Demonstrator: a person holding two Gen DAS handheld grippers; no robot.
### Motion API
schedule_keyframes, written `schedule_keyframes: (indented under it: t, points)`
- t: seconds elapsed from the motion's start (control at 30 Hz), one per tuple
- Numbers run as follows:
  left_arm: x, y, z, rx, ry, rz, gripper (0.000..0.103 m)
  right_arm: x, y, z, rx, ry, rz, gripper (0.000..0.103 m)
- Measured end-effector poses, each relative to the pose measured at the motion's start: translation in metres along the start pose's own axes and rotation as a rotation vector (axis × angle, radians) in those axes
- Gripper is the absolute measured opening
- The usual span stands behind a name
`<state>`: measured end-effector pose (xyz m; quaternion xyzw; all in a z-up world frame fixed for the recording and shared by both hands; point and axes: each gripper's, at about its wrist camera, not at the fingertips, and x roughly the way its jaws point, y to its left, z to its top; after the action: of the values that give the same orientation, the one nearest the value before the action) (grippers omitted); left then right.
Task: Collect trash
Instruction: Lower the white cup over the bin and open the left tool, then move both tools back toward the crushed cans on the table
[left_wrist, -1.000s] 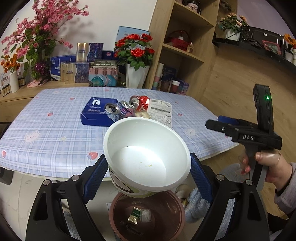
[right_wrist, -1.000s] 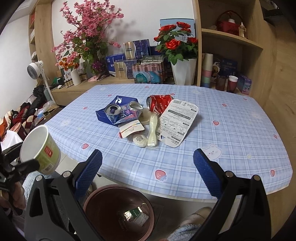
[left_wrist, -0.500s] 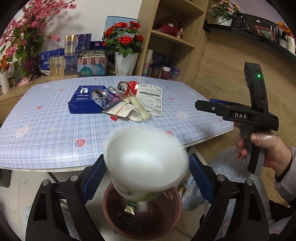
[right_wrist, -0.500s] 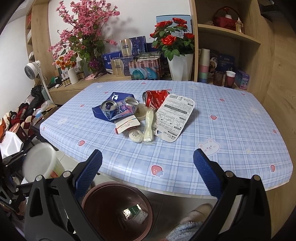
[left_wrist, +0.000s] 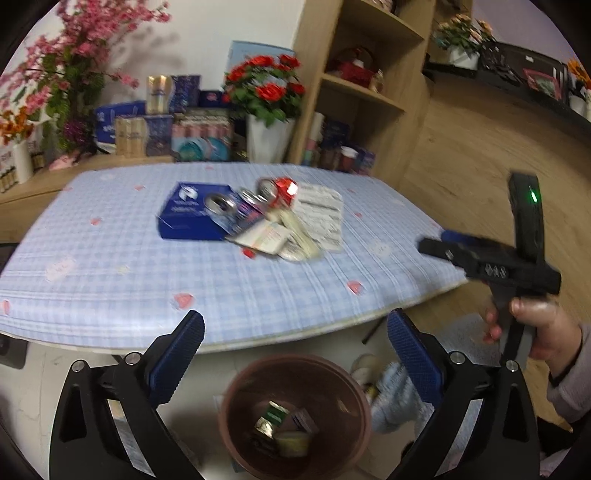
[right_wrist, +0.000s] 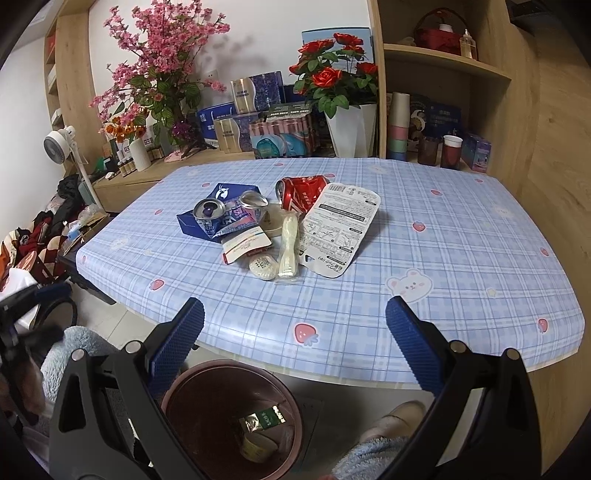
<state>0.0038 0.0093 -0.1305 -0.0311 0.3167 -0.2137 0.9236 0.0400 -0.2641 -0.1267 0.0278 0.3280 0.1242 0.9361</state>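
My left gripper (left_wrist: 295, 339) hangs above the brown bin (left_wrist: 236, 391) on the floor, its jaws opening with nothing between them. The white cup (left_wrist: 291, 443) lies inside the bin beside a green wrapper (left_wrist: 271, 417). My right gripper (right_wrist: 295, 332) is open and empty over the table's near edge, with the bin (right_wrist: 177, 391) just below it. On the table lies a pile of trash: a blue box (right_wrist: 221, 194), a silver can (right_wrist: 207, 212), a crushed red can (right_wrist: 299, 190), a white printed card (right_wrist: 340, 225) and small wrappers (right_wrist: 245, 243).
The checked blue tablecloth (right_wrist: 443, 258) covers a low table in front of wooden shelves (right_wrist: 443, 59). Flower pots and boxes line the back. A slippered foot (right_wrist: 399, 417) rests right of the bin. A hand (left_wrist: 532, 325) holds the right tool.
The white cup left my left gripper and dropped into the bin. The left jaws have spread wider. The right gripper stays where it was.
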Motion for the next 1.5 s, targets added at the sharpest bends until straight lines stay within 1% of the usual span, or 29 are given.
schedule_keyframes:
  t: [0.17, 0.33, 0.47, 0.73, 0.83, 1.0, 1.1, 1.2, 1.33, 1.4, 1.5]
  points:
    - [-0.005, 0.028, 0.015, -0.051, -0.04, 0.087, 0.097, 0.002, -0.007, -0.001, 0.017, -0.007, -0.032, 0.097]
    - [-0.009, 0.05, 0.026, -0.097, -0.064, 0.143, 0.097, 0.003, -0.011, -0.001, 0.031, -0.019, -0.042, 0.097]
    - [-0.006, 0.061, 0.032, -0.123, -0.064, 0.15, 0.097, 0.008, -0.015, -0.004, 0.049, -0.019, -0.038, 0.097]
    - [0.017, 0.063, 0.043, -0.094, -0.037, 0.14, 0.097, 0.027, -0.022, -0.007, 0.079, 0.002, -0.047, 0.097]
    - [0.033, 0.063, 0.049, -0.093, -0.018, 0.124, 0.097, 0.035, -0.027, -0.007, 0.097, 0.006, -0.039, 0.097]
    - [0.075, 0.065, 0.07, -0.098, 0.009, 0.11, 0.097, 0.056, -0.035, -0.004, 0.123, 0.022, -0.017, 0.097]
    - [0.101, 0.07, 0.081, -0.113, 0.024, 0.125, 0.097, 0.073, -0.041, -0.002, 0.141, 0.044, 0.019, 0.097]
    - [0.131, 0.078, 0.096, -0.146, 0.048, 0.126, 0.091, 0.088, -0.045, 0.001, 0.134, 0.059, 0.009, 0.097]
    - [0.174, 0.086, 0.109, -0.163, 0.087, 0.168, 0.087, 0.109, -0.05, 0.007, 0.121, 0.073, -0.026, 0.097]
    - [0.192, 0.088, 0.111, -0.167, 0.104, 0.184, 0.086, 0.118, -0.053, 0.009, 0.122, 0.077, -0.027, 0.097]
    - [0.218, 0.088, 0.112, -0.148, 0.128, 0.227, 0.085, 0.129, -0.057, 0.013, 0.123, 0.084, -0.029, 0.097]
